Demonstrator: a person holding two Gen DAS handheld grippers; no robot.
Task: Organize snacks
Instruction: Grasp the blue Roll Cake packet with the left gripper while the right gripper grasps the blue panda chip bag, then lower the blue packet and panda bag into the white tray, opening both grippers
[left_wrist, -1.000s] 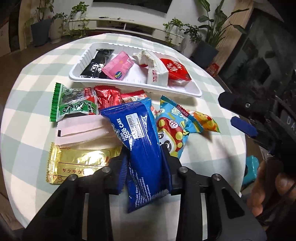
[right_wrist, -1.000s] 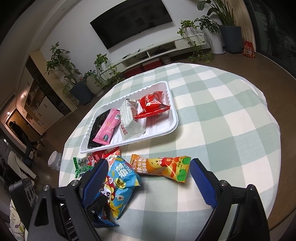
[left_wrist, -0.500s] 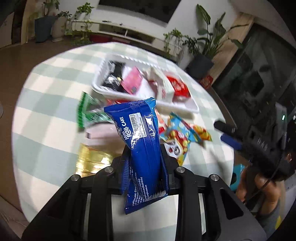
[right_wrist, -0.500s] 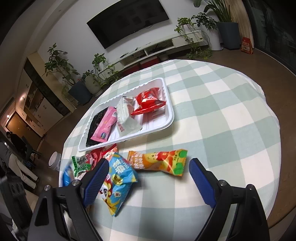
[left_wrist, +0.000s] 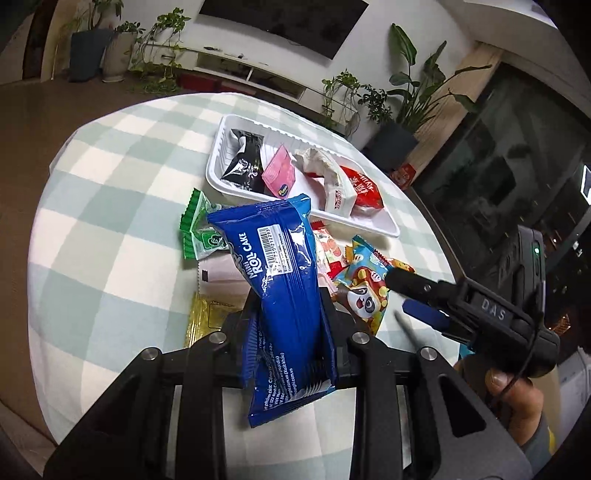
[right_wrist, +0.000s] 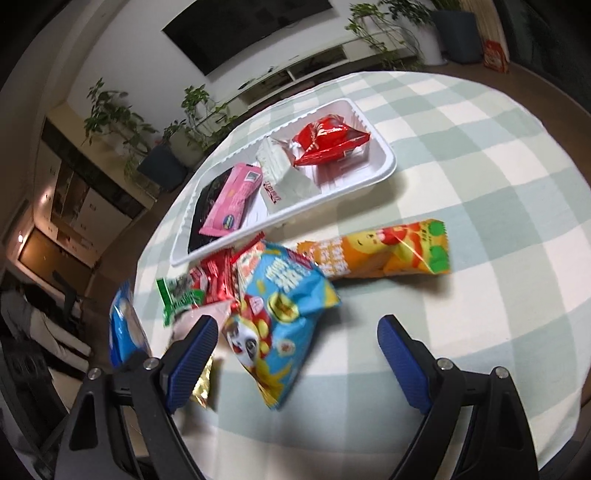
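Observation:
My left gripper (left_wrist: 290, 306) is shut on a blue roll-cake packet (left_wrist: 280, 266), which it holds upright above the snack pile. Beyond it lies the white tray (left_wrist: 384, 229) with a black, a pink, a white and a red packet inside. My right gripper (right_wrist: 297, 325) is open and hovers just over a light-blue panda packet (right_wrist: 280, 314), touching nothing. An orange packet (right_wrist: 380, 251) lies to its right. The left wrist view shows the right gripper (left_wrist: 400, 295) at the pile's right side.
Green (left_wrist: 201, 232), red (right_wrist: 212, 277) and gold (left_wrist: 207, 314) packets lie loose in front of the tray on the round checked tablecloth (right_wrist: 480, 184). A hand (left_wrist: 513, 402) holds the right gripper past the table's right edge. Potted plants and a TV stand behind.
The left gripper has raised the blue packet off the pile and drawn back from the table. The right gripper has dropped lower and closer to the panda packet.

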